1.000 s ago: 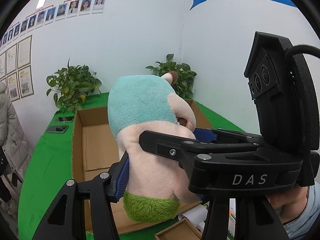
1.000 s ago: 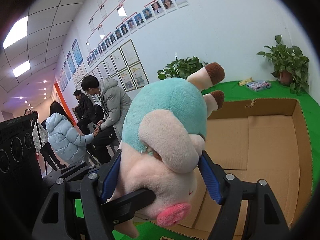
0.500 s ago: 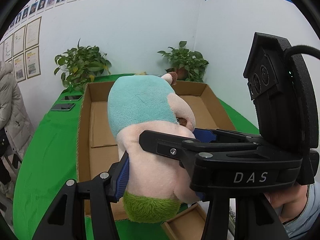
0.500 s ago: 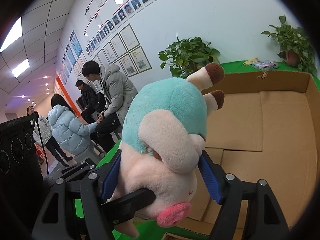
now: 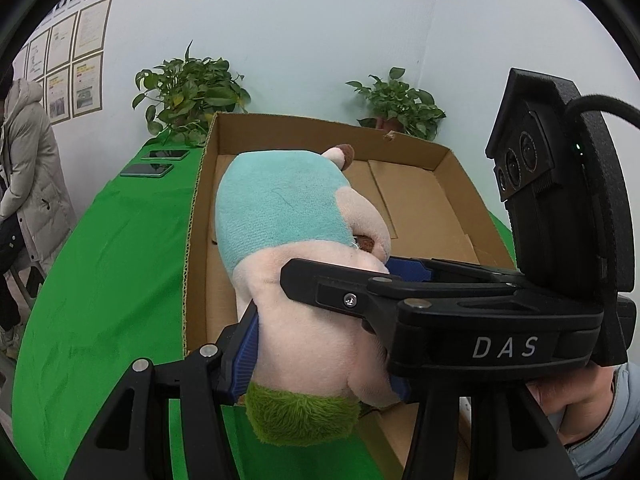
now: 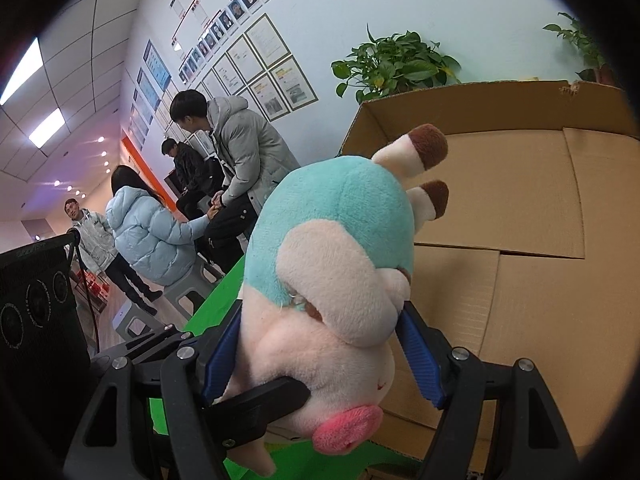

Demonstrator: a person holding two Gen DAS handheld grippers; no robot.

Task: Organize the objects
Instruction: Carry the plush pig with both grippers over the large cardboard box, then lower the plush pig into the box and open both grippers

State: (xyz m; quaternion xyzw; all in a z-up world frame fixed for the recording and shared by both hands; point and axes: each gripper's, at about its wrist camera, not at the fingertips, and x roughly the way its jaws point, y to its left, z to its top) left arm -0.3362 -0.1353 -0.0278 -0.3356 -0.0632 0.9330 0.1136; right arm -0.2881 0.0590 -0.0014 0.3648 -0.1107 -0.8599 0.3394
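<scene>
A plush toy (image 5: 280,208) with a teal back, cream-pink body, brown-tipped horns and a green tuft hangs over the open cardboard box (image 5: 320,124). My left gripper (image 5: 320,360) is shut on its lower body, blue pads pressing both sides. The right gripper (image 5: 360,280) crosses in front from the right and clamps the same toy. In the right wrist view the plush toy (image 6: 340,208) sits between the blue pads of my right gripper (image 6: 320,356), pink snout down, with the cardboard box (image 6: 520,184) behind. A finger of the left gripper (image 6: 260,404) presses it from below.
The box stands on a green table cloth (image 5: 112,280). Two phones (image 5: 154,162) lie left of the box, and potted plants (image 5: 188,84) stand behind it. A smaller cardboard piece (image 5: 404,432) lies at the near edge. Several people (image 6: 224,160) are beyond the table's left side.
Both grippers have sunk with the toy toward the box. The box's walls and floor now fill more of both views; the grips are unchanged.
</scene>
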